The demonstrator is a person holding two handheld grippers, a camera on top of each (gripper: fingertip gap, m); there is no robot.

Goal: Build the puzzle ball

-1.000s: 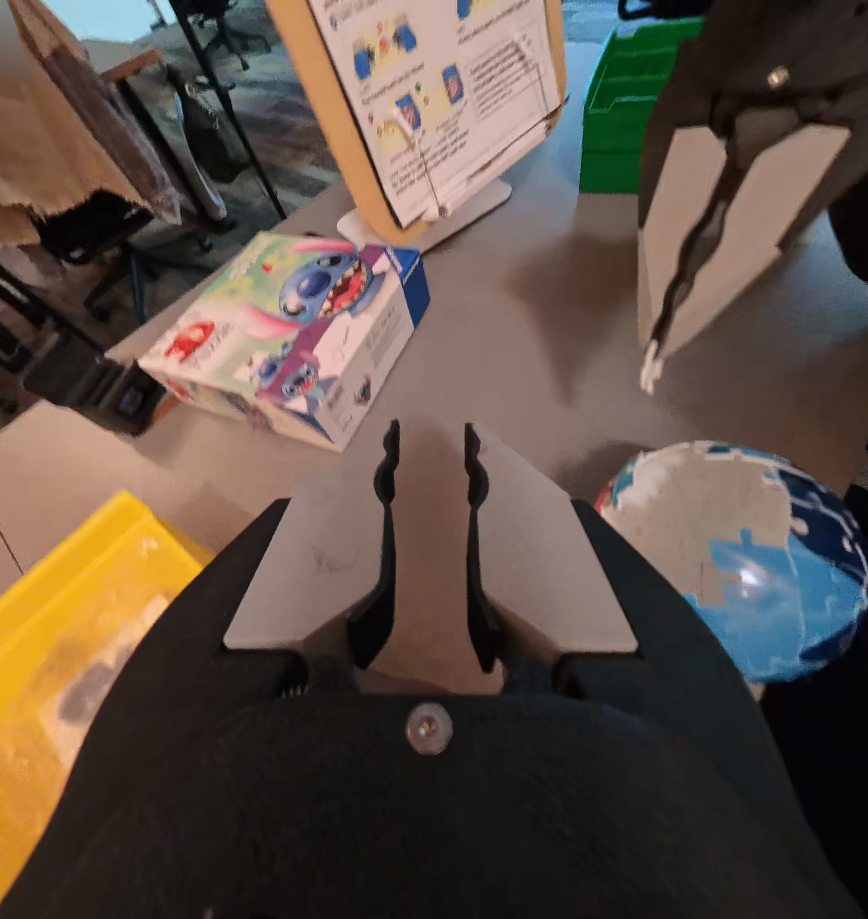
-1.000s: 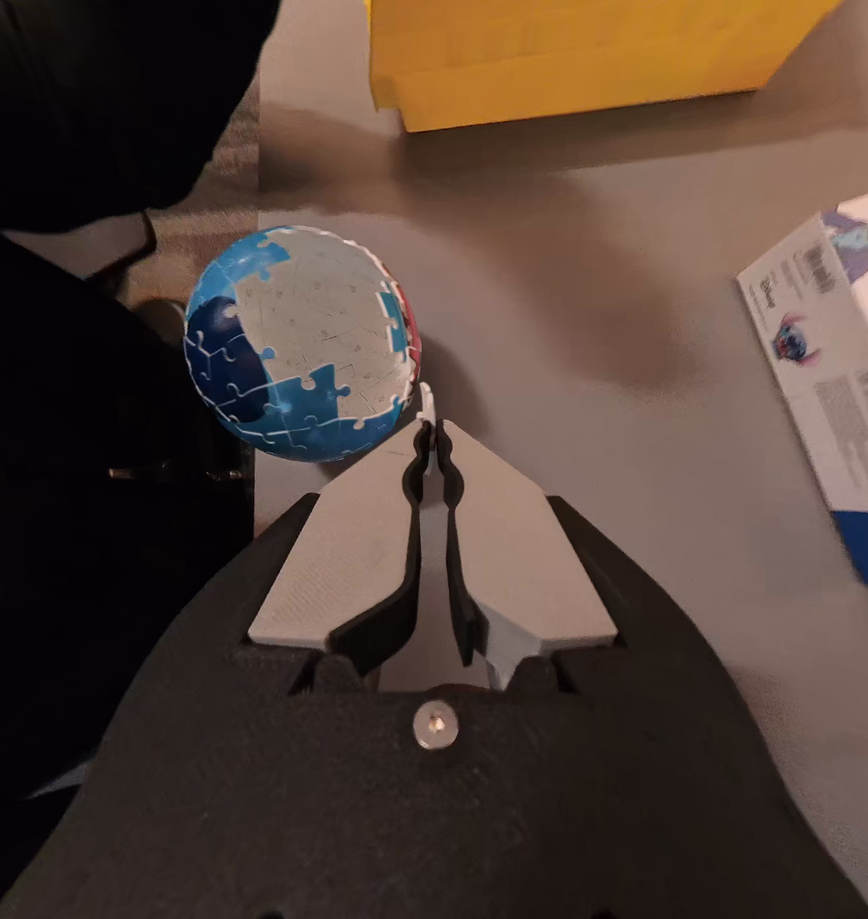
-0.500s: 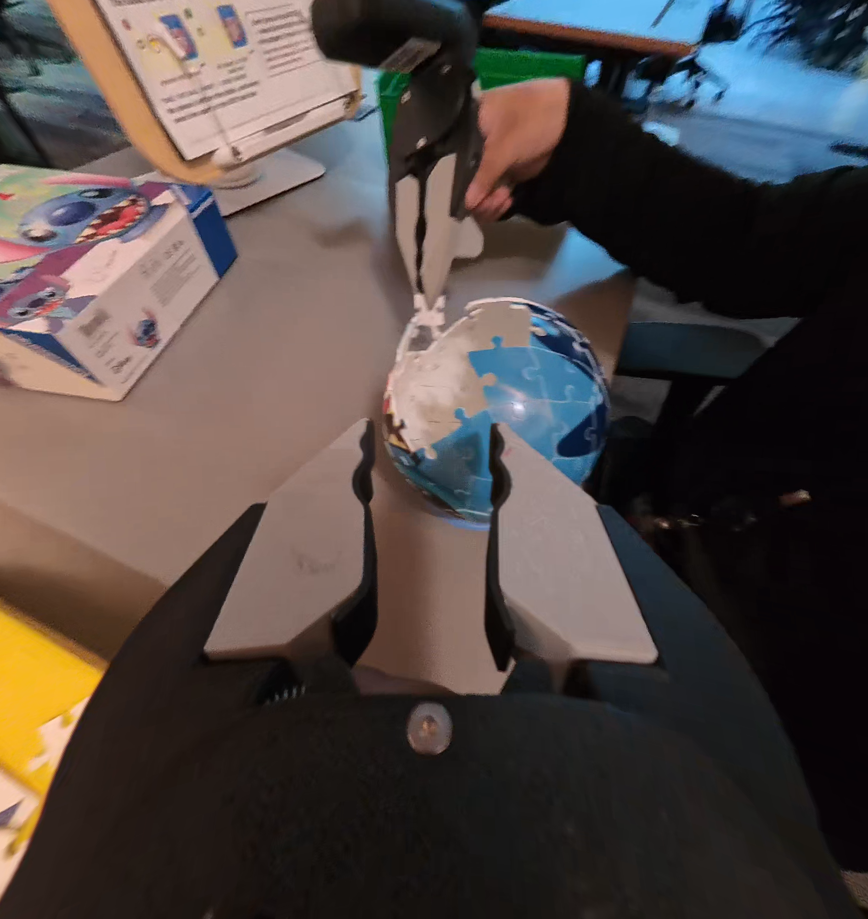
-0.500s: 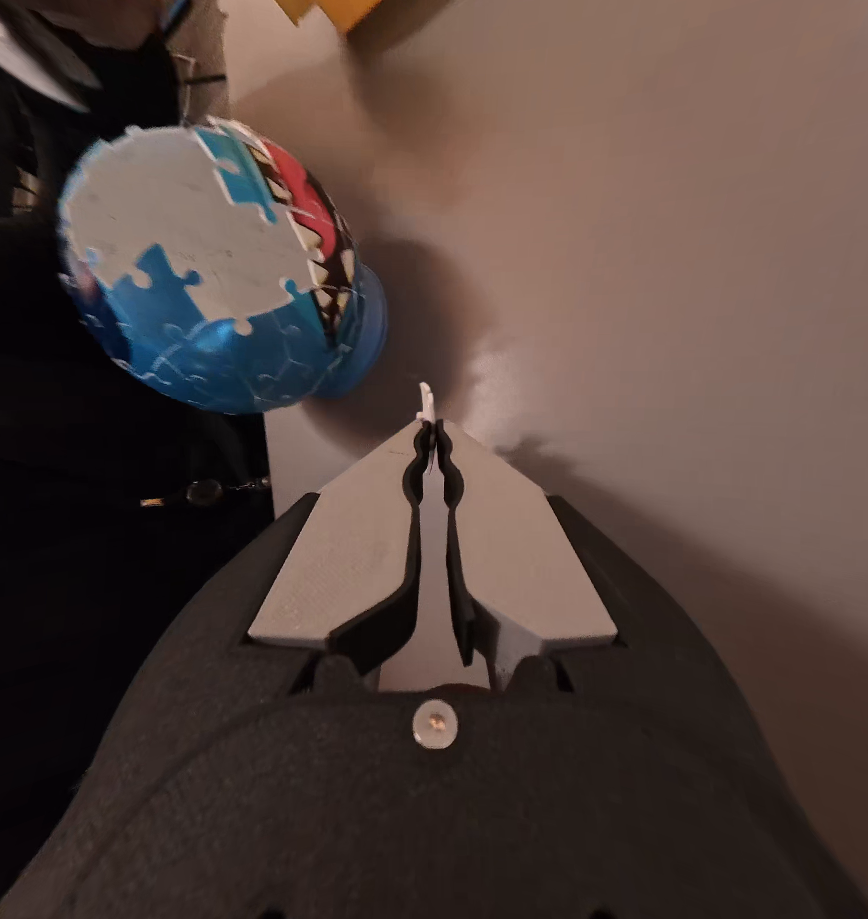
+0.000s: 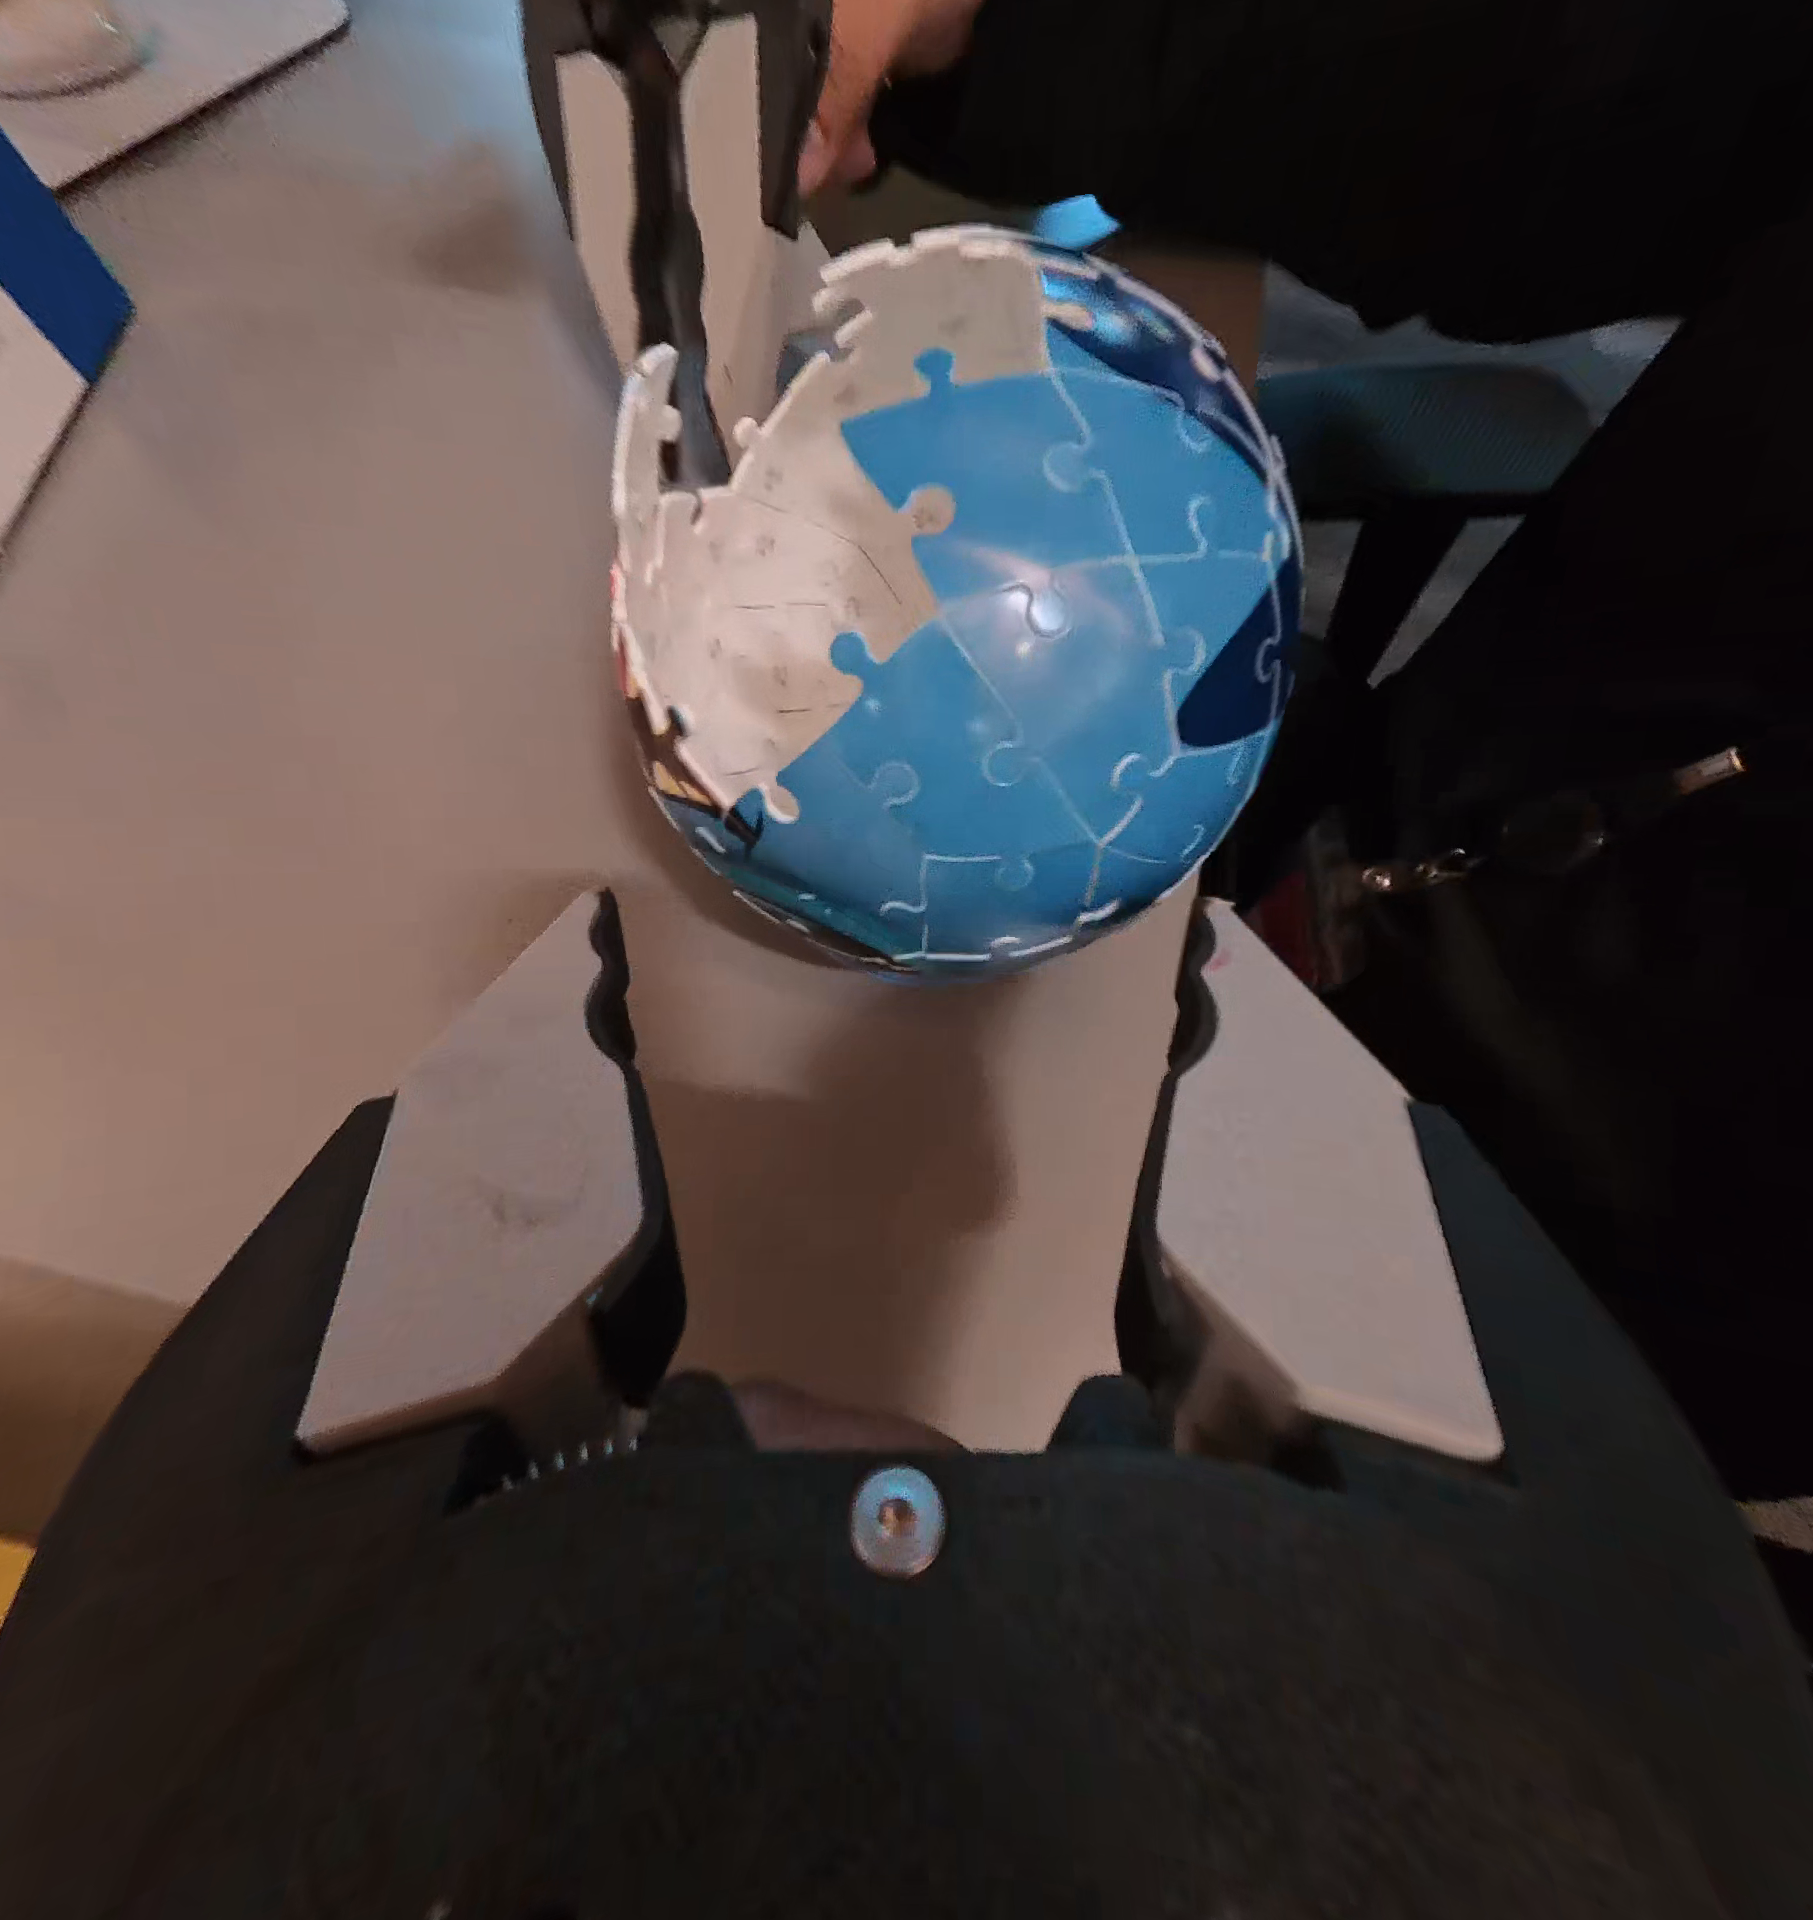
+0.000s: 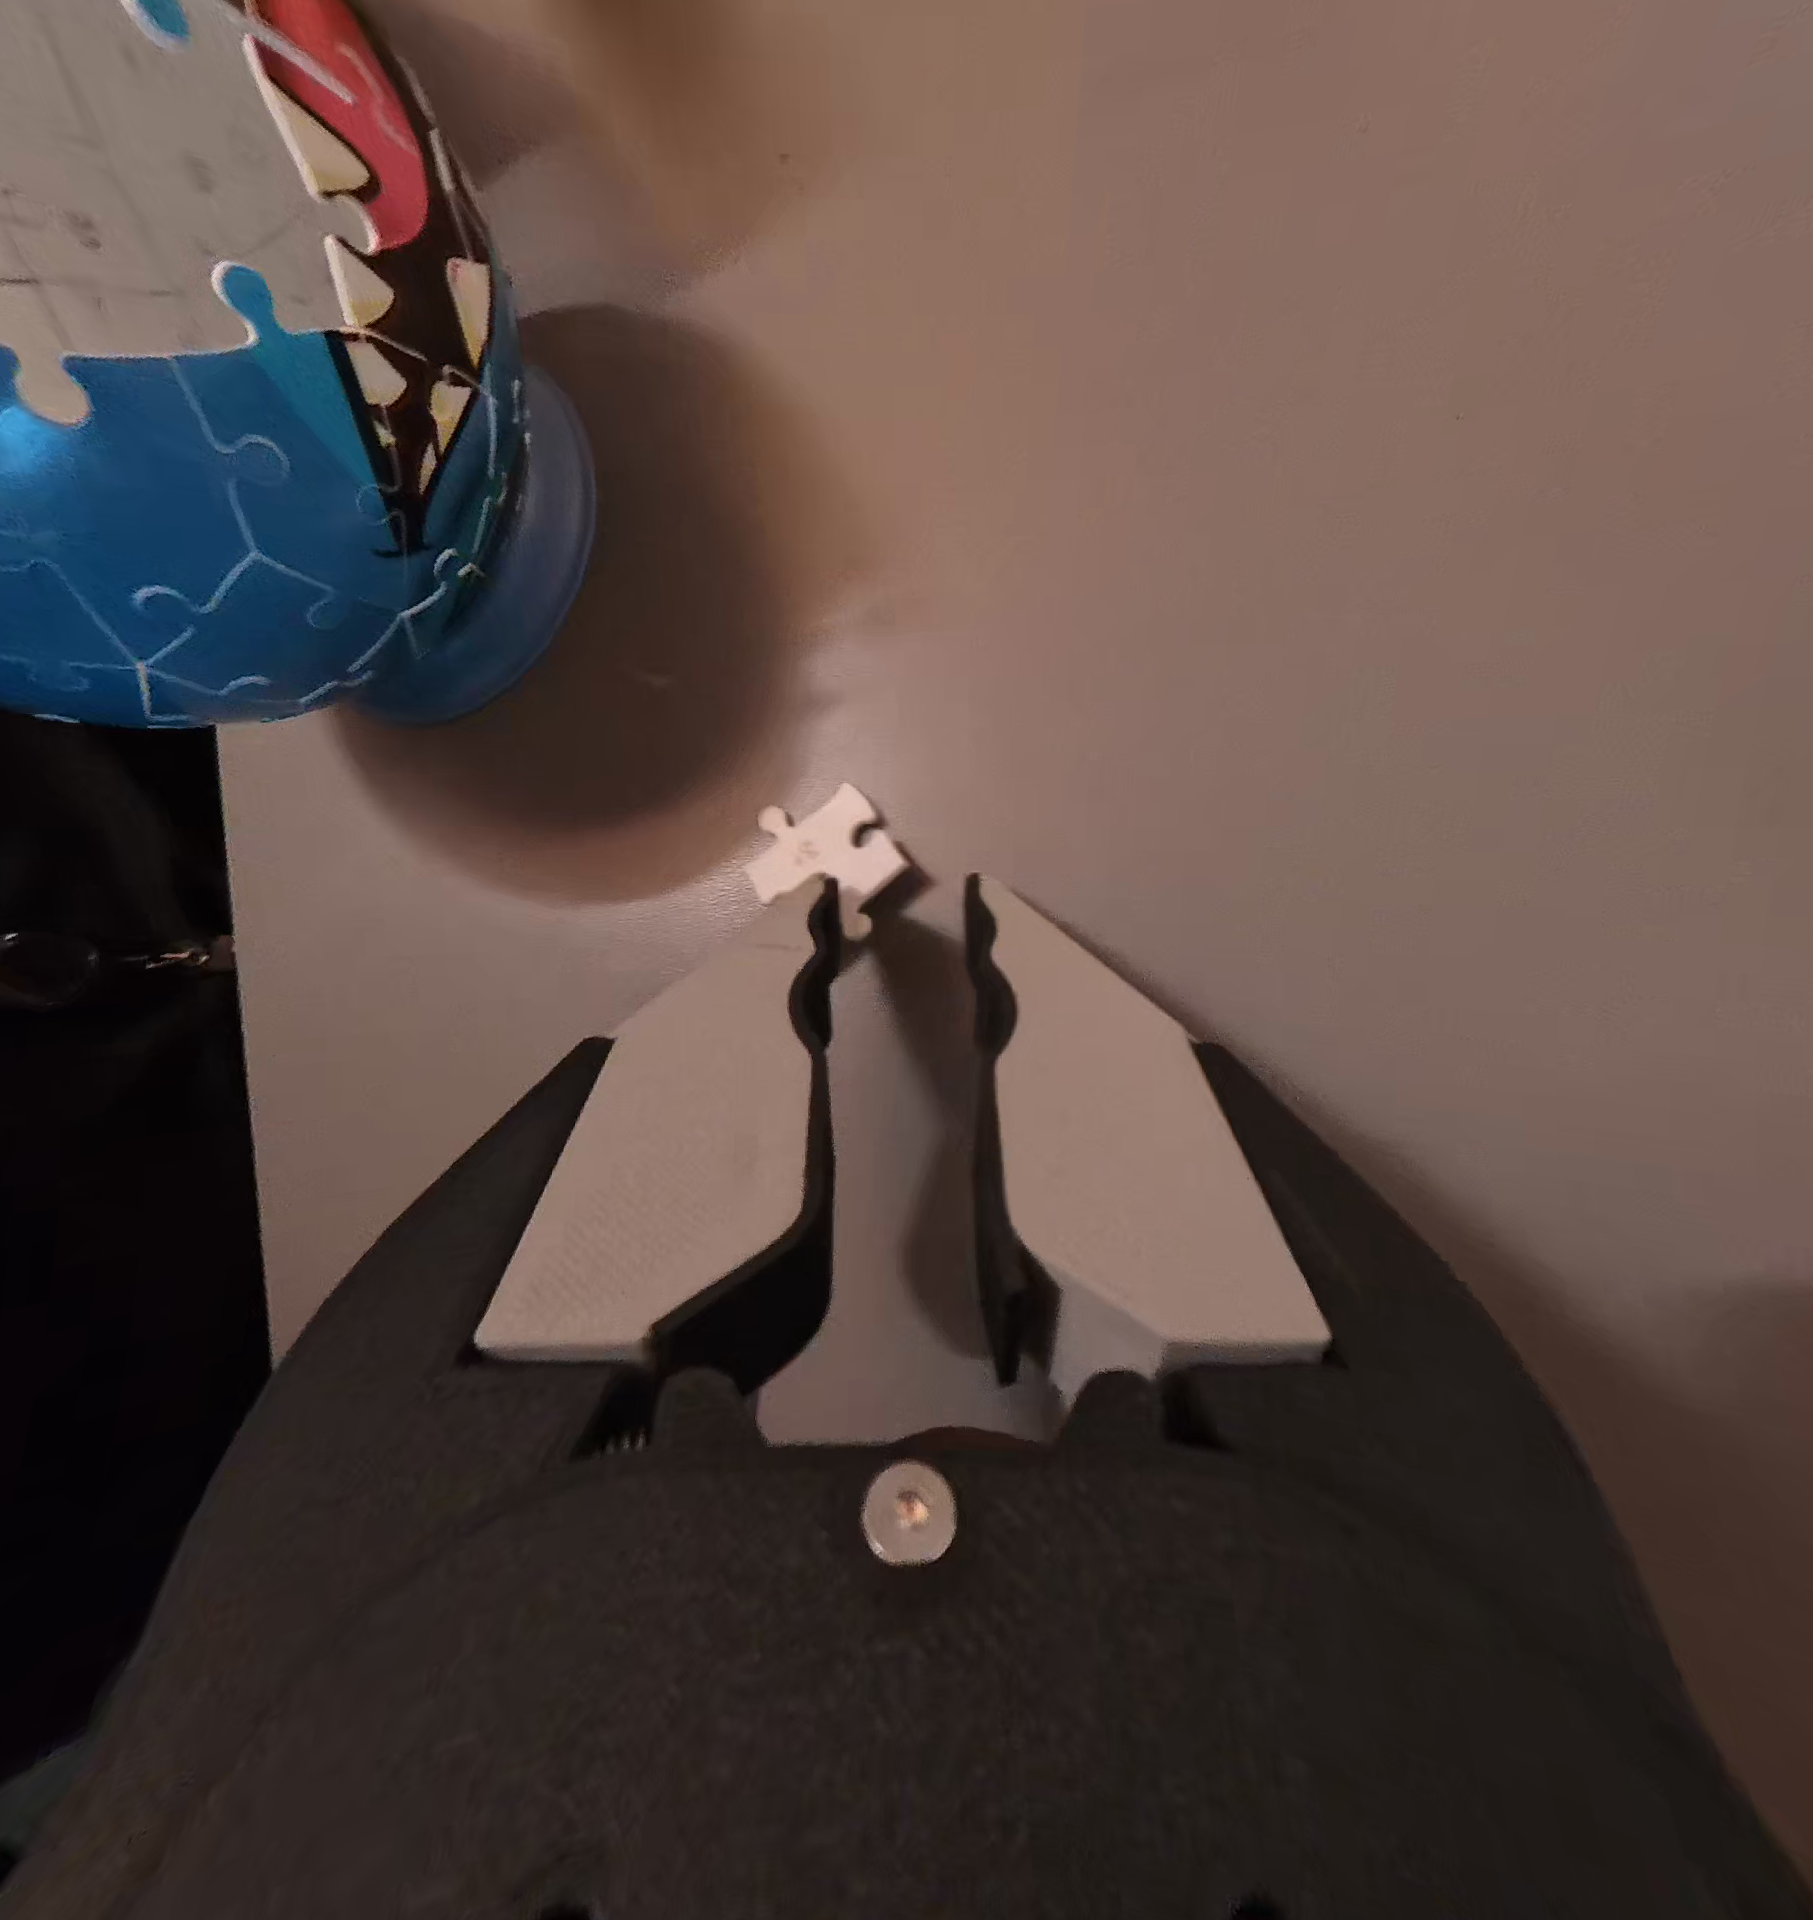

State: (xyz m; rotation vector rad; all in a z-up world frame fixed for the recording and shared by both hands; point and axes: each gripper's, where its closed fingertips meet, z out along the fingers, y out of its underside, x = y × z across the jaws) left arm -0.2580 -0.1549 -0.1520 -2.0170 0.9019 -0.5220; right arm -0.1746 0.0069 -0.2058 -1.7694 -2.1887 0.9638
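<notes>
A: Start close in. How do the left gripper point(image 5: 897, 940) fingers point(image 5: 528, 1174) stand?

B: Spread wide, gripping nothing. The puzzle ball point(image 5: 959, 613) sits just past their tips, centred in the gap, on the grey bench point(image 5: 258, 623). Its near side is glossy blue; a patch of white piece backs runs up toward the left finger's side, with a jagged unfinished rim at the top.

A: And beyond the ball?

B: The other gripper point(image 5: 689, 436) comes down from the far side, its tips at the rim opening. A hand point(image 5: 850, 125) in a dark sleeve holds it. A blue and white box point(image 5: 8, 312) lies farther off, past the left finger.

A: Now the right gripper point(image 6: 897, 899).

B: Its fingers point(image 6: 673, 1164) are parted, holding nothing. A white puzzle piece point(image 6: 829, 857) lies flat on the bench just ahead of the left fingertip, partly hidden behind it; whether they touch, I cannot tell.

A: The ball there?

B: Farther off, beyond the left finger, on a blue base point(image 6: 528, 582), showing red and teeth-like shapes.
</notes>
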